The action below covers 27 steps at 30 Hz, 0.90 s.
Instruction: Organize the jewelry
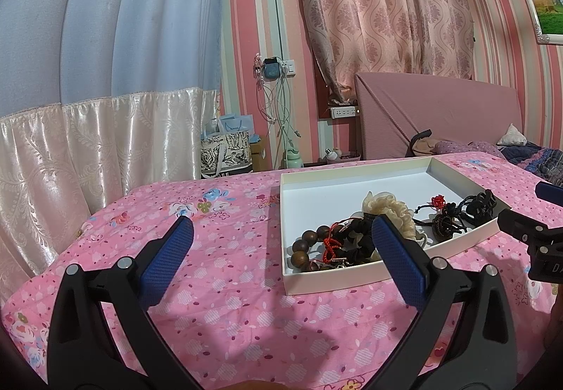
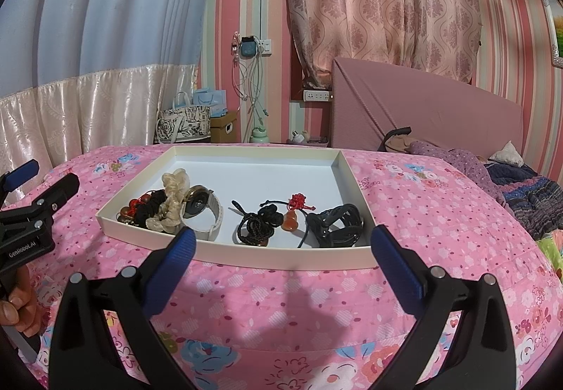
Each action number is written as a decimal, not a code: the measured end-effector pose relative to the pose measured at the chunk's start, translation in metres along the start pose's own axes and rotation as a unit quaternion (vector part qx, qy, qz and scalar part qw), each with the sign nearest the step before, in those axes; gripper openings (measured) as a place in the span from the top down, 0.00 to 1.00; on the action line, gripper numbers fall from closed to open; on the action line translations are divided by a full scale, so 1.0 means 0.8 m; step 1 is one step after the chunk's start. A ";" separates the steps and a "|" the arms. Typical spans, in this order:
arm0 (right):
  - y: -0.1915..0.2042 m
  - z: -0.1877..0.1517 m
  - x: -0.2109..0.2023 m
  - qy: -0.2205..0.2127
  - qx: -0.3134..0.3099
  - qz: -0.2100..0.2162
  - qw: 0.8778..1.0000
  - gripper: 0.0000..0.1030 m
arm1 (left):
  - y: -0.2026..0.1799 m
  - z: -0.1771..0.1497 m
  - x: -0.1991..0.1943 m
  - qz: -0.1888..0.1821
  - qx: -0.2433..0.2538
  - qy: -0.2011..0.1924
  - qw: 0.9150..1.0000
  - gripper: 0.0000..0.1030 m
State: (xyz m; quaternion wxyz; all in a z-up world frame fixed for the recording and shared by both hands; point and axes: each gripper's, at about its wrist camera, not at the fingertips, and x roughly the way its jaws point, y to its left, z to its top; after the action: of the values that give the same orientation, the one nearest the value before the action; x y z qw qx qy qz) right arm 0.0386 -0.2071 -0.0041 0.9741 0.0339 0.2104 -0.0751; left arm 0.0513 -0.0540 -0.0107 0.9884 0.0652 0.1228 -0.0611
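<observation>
Left wrist view: we find the left gripper (image 1: 281,242) with its fingers spread wide and nothing between them, held low over the pink bedspread (image 1: 218,288); the white tray (image 1: 316,284) lies ahead and to its right, its long axis running away rightward; the wooden bead bracelet (image 1: 305,249) and cream scrunchie (image 1: 388,210) crowd the tray's near corner, just beside this gripper's right finger.

Right wrist view: we find the right gripper (image 2: 283,244) likewise spread and empty, squarely facing the tray's near wall; the watch (image 2: 202,210), black cords (image 2: 255,224), orange gourd charm (image 2: 290,222) and black band (image 2: 334,221) lie in a row just beyond that wall.

We judge the left nearer the beads, the right nearer the rest; whether sorting is due or done, the pictures leave open.
</observation>
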 end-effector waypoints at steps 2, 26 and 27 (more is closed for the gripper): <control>0.000 0.000 0.000 0.000 0.000 0.000 1.000 0.04 | 0.000 0.000 0.000 0.000 0.000 0.000 1.000 0.03; -0.004 0.003 -0.001 0.000 -0.001 -0.003 1.000 0.04 | 0.000 0.000 0.001 -0.001 -0.002 0.000 1.000 0.03; -0.004 0.003 -0.001 0.000 -0.001 -0.003 1.000 0.04 | 0.000 0.000 0.000 -0.001 -0.001 0.000 1.000 0.03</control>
State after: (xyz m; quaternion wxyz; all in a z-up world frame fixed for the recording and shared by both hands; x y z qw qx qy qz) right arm 0.0386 -0.2102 -0.0019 0.9740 0.0319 0.2104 -0.0776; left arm 0.0515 -0.0541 -0.0111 0.9884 0.0640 0.1234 -0.0619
